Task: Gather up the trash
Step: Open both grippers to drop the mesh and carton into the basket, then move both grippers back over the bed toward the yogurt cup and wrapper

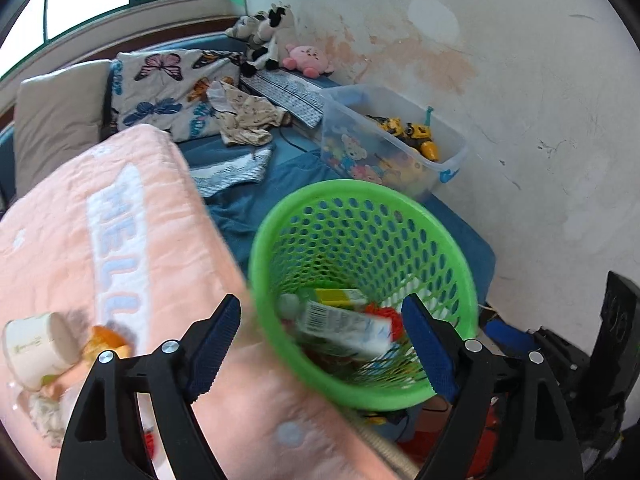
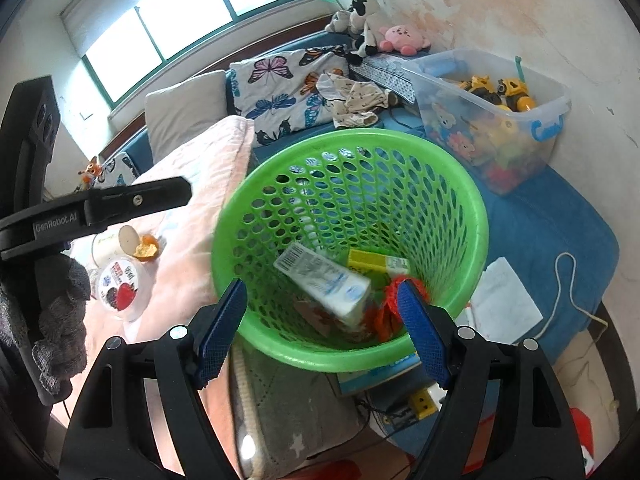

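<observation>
Left gripper (image 1: 322,344): 2 black arms, blue ribbed pads (image 1: 214,346) spread wide, nothing pinched between them. Jaws roughly level, pointing forward and slightly down.

Right gripper (image 2: 322,330): same build, blue pads (image 2: 424,338) also spread wide, no contact on either inner face. Tips level with each other, aimed forward and down.

In the right wrist view the left gripper's black body enters from the left edge, well left of the right fingers and above them; a grey-gloved hand (image 2: 60,312) sits beneath it.
</observation>
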